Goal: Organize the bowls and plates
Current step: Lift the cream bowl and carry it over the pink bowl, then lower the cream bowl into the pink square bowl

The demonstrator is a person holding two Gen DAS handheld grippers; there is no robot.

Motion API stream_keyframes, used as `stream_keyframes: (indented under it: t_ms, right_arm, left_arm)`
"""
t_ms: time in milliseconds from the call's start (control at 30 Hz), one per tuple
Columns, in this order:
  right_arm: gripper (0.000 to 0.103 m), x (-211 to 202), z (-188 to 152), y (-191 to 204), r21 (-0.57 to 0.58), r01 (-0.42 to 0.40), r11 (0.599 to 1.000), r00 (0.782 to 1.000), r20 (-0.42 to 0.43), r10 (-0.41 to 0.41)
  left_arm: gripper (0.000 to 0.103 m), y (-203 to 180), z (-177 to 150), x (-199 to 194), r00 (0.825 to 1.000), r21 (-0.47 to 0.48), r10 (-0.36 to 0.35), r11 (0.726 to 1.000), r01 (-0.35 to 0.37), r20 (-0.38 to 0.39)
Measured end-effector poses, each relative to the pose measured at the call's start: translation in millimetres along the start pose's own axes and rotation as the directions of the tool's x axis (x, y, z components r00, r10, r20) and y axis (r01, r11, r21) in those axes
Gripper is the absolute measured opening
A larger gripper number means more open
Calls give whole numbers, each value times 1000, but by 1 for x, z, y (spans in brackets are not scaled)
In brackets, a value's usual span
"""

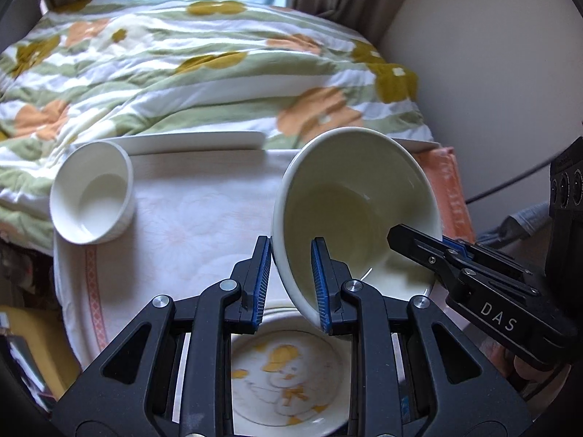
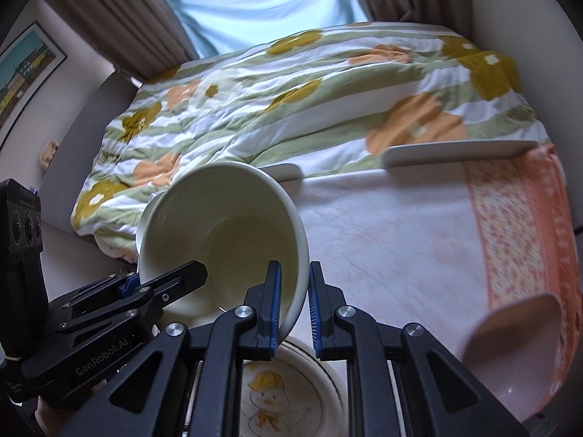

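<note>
Cream bowl point(image 1: 355, 211) tipped on its side, mouth toward both cameras, held above a plate with a yellow cartoon print point(image 1: 288, 375). Left claw point(image 1: 291, 280) pinches the bowl's left rim, one blue-padded finger outside, one inside; narrow gap, closed onto the wall. In the right wrist view the right claw point(image 2: 294, 306) clamps the opposite rim of the same bowl point(image 2: 222, 244), one finger inside, one outside. Both claws grip one bowl.

Writing: "DAS" in white on the right claw body as seen from the left wrist view; "GenRobot.AI" on the left claw body as seen from the right wrist view. No other legible text.

Second bowl point(image 1: 93, 193), white, smaller, sits on the desk point(image 1: 189, 218) at far left, well apart from the held bowl. Desk covered by a white cloth with orange patterned border point(image 2: 517, 225). Flat white plate point(image 1: 189, 142) at the far desk edge; right wrist view shows another flat white plate point(image 2: 462, 151) along the same far edge. Pinkish bowl-like dish point(image 2: 517, 349) at the right near edge in the right wrist view, blurred.

Beyond the desk: bed with floral quilt point(image 1: 182, 69), green stripes, orange and mustard flowers. Curtains point(image 2: 120, 14) and a framed picture point(image 2: 25, 73) on the left wall.
</note>
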State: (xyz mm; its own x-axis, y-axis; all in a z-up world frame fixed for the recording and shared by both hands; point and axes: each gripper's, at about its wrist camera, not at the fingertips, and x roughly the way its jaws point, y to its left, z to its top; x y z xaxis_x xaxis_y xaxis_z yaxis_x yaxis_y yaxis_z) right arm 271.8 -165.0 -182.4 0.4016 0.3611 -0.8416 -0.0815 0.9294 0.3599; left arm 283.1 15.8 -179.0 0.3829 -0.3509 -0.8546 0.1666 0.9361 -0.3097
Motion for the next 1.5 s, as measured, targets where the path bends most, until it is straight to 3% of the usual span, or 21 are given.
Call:
stream_keyframes:
  t_ms: [300,600,900,1500]
  right_arm:
    - [13,-80,-31,-85,73,41,997,997,69,-46]
    - [13,-96,-64,-165,109,73,991,997,29,-77]
    - [13,-67,-95,-220,121,59,991,998,-40,-55]
    - [13,-44,-100,-223,35,66,997,996,-66,-64]
  left_arm:
    - [20,-120,-22,2,998,87,-57,995,56,8]
    - [20,-198,-70,56,996,106,-67,992,74,-64]
    - [20,-218,-106,111,989,136,20,991,1,-150]
    - [20,-231,-117,141,964,253,213,952,-169,-157]
